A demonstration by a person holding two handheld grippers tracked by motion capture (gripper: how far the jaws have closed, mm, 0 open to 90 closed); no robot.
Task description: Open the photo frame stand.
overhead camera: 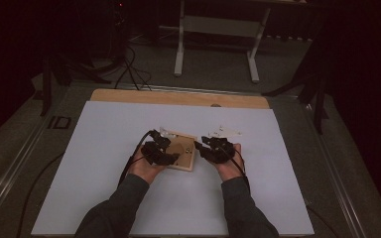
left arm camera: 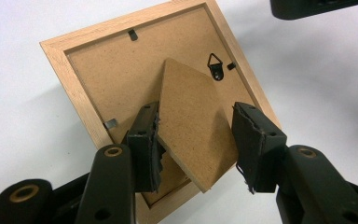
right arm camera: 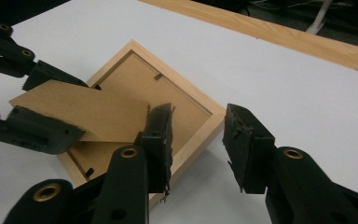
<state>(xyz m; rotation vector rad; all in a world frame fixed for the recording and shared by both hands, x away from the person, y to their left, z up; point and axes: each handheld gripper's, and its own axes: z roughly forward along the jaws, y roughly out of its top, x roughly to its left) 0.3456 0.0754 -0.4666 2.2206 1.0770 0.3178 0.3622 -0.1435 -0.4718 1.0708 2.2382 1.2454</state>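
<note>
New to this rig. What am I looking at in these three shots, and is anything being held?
No robot arm here: a person holds a two-jaw tool in each hand. The high view looks down on the white table; the other two pictures come from cameras riding on each tool.

A wooden picture frame lies face down, back showing. The left tongs straddle its fold-out stand flap, which is lifted off the backing; whether the pads press it I cannot tell. The right tongs stand open with nothing between the jaws, over the frame's near corner. Some small white pieces lie beyond the frame.
</note>
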